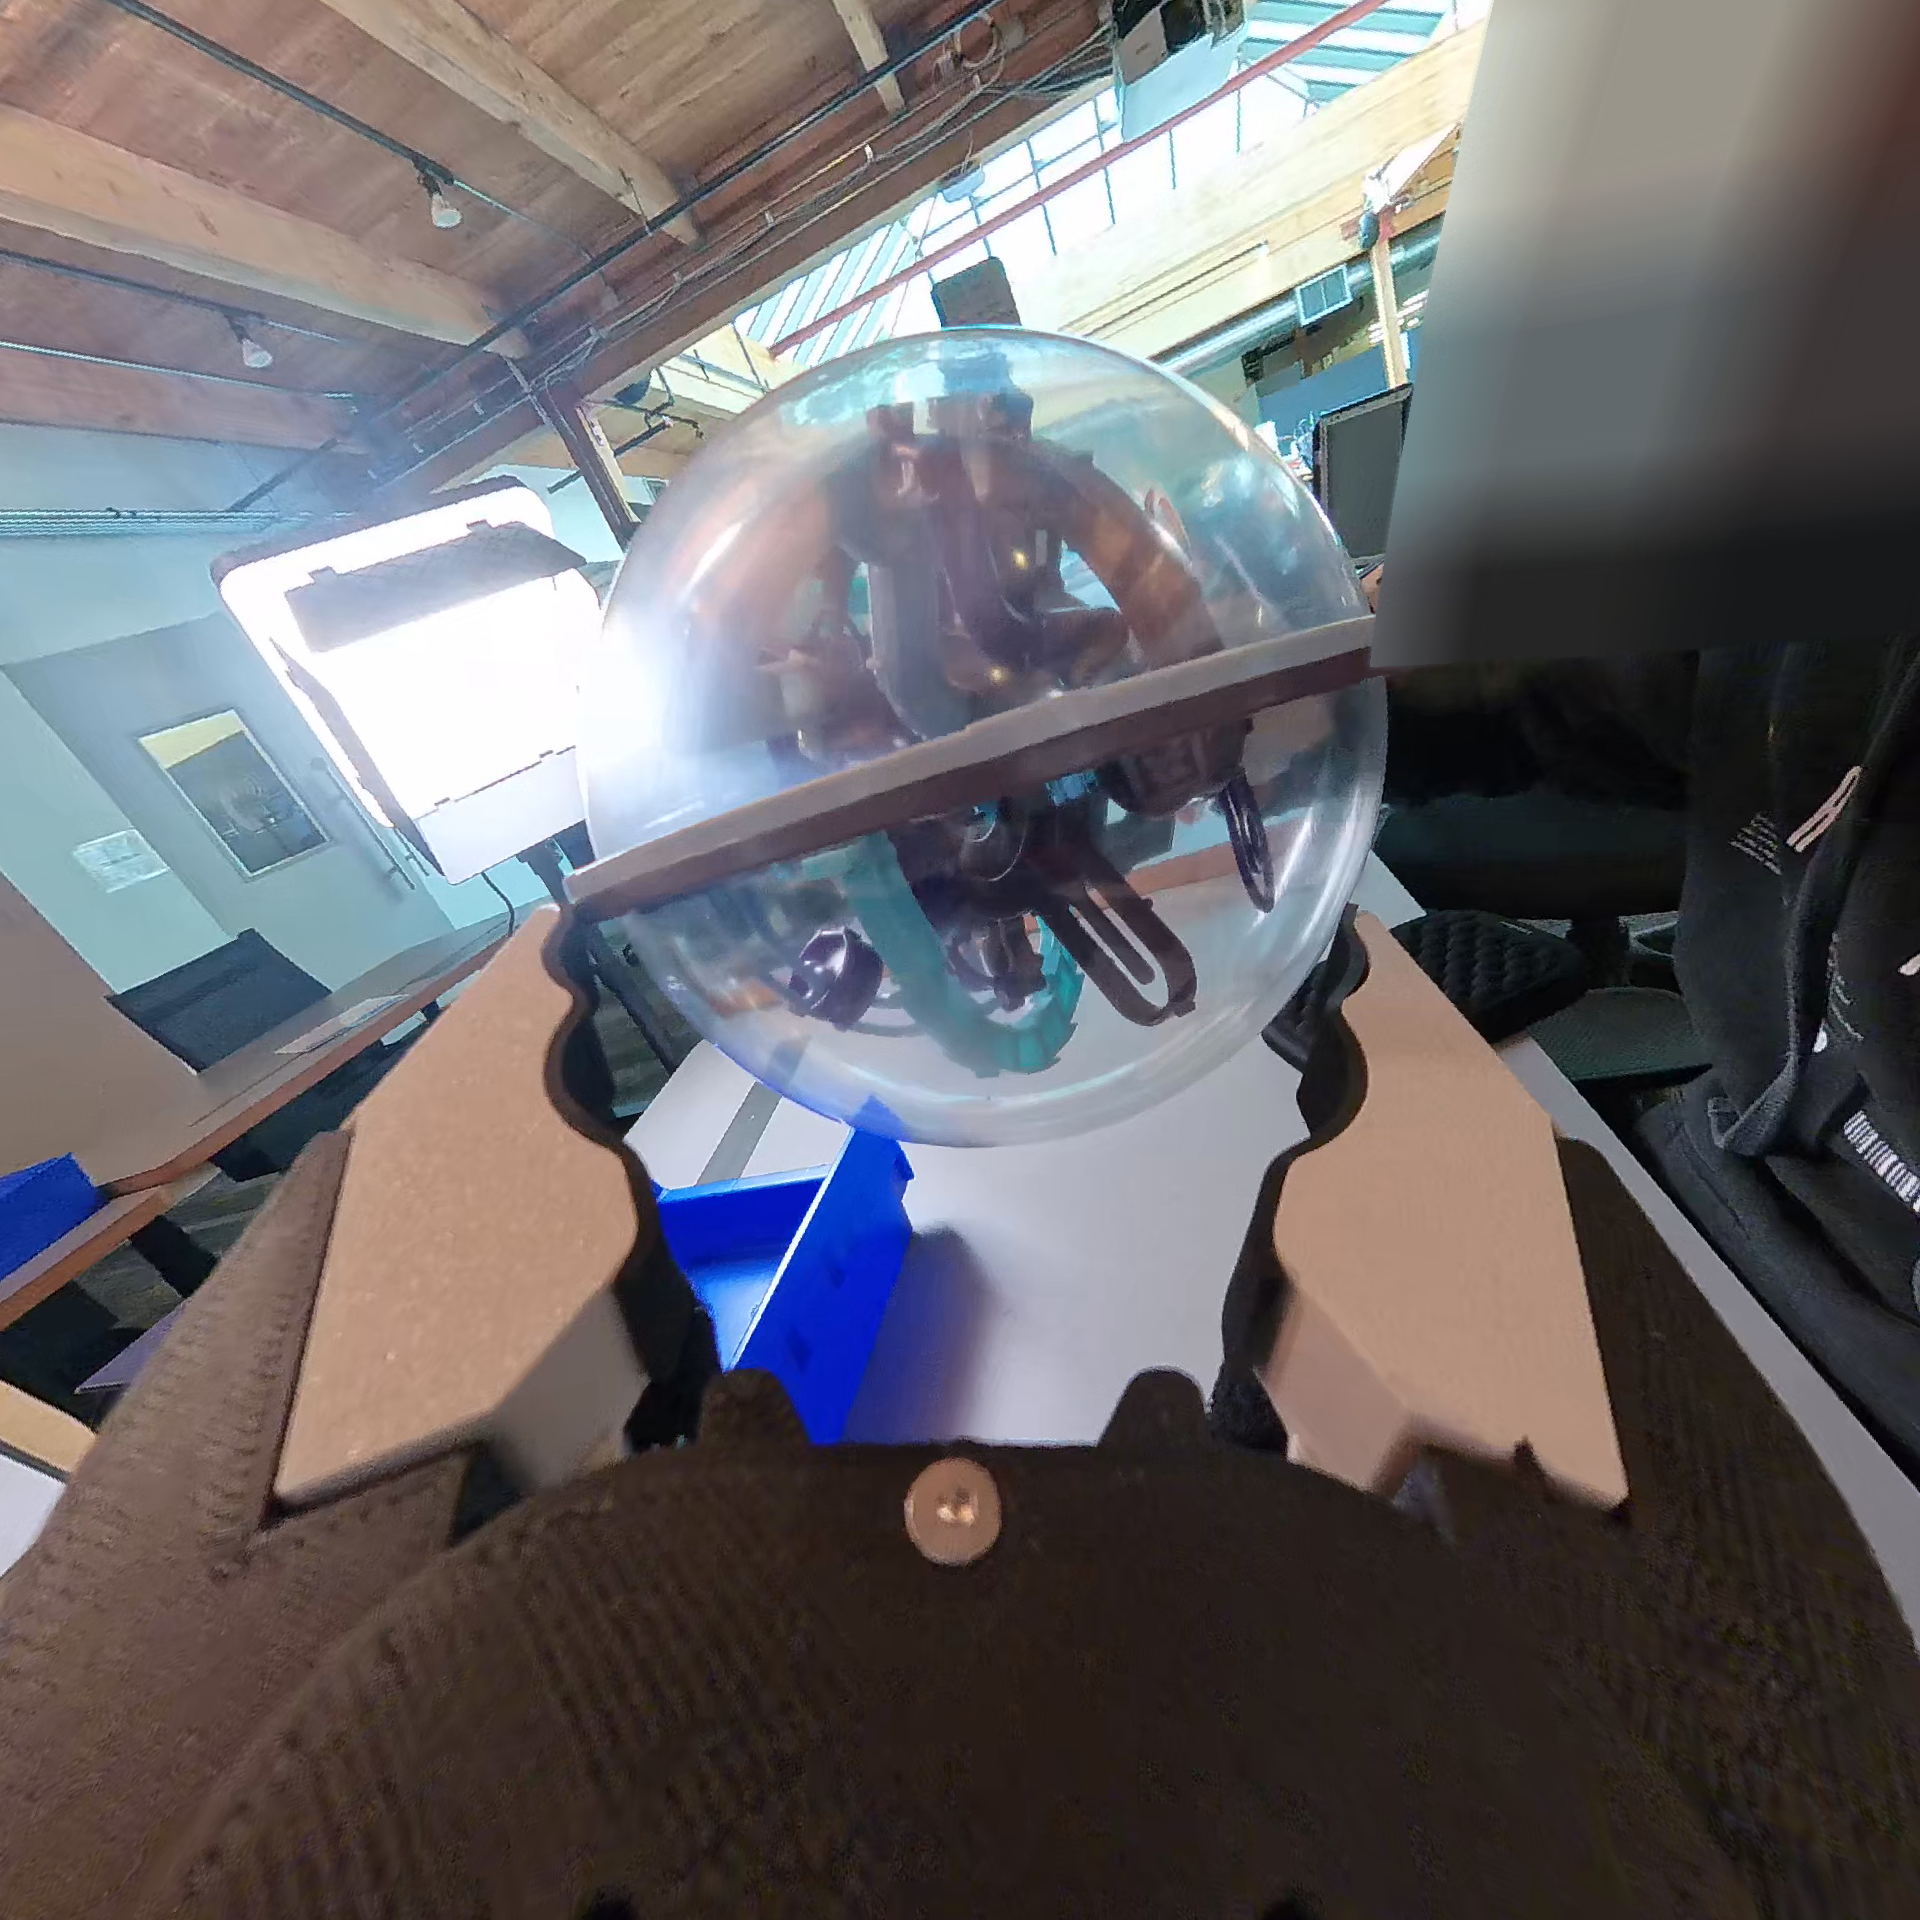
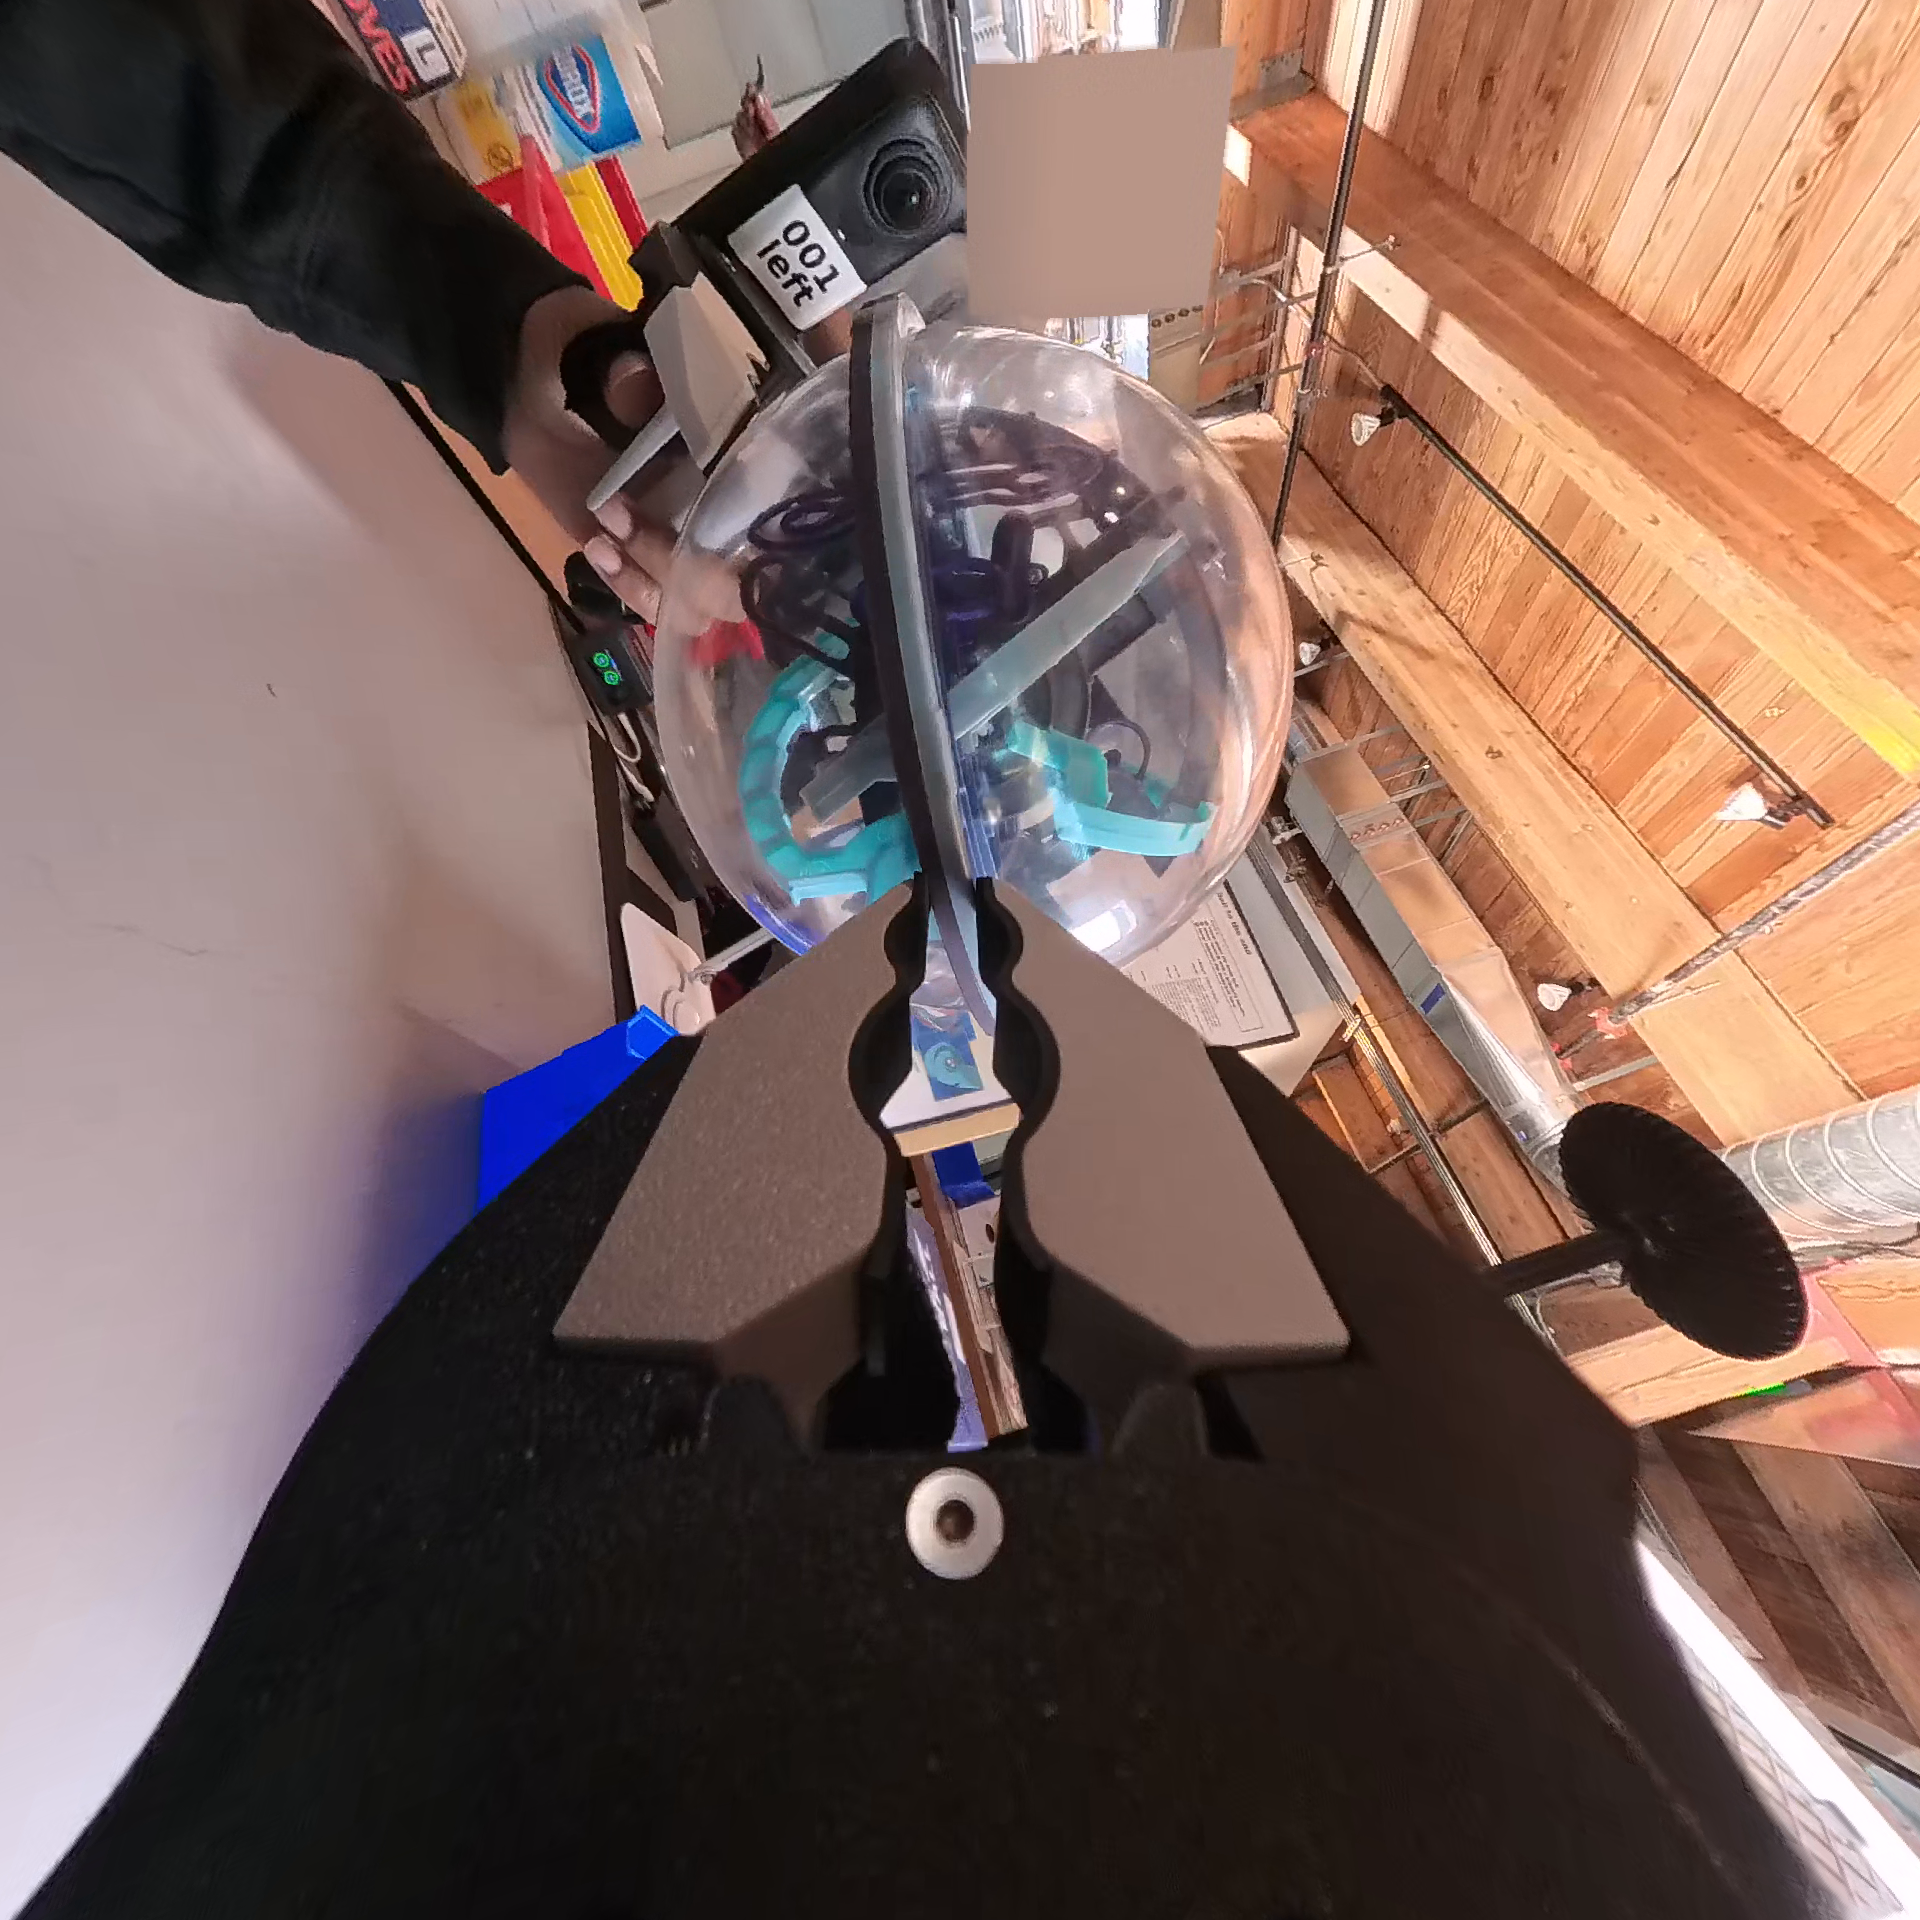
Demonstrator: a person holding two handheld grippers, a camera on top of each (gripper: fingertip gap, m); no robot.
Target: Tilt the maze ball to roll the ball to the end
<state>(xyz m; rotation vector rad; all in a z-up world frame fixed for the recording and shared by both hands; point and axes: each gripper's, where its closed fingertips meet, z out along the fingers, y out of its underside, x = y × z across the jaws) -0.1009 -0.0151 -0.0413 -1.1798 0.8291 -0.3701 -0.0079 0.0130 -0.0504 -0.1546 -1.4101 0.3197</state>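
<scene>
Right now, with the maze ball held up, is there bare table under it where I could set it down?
Under the maze ball the grey table is bare from the blue bin across to its right edge, where black chairs crowd in. The bin fills the left. Left gripper spans the sphere; right gripper pinches its rim.

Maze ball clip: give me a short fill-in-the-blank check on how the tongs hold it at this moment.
1. The right tongs pinch the clear plastic maze ball by its grey ____.
2. The left tongs cradle the sphere with fingers spread ____.
3. Below the ball sits a ____ plastic bin.
4. The curved track inside is ____.

Missing: rim; wide; blue; teal
</scene>
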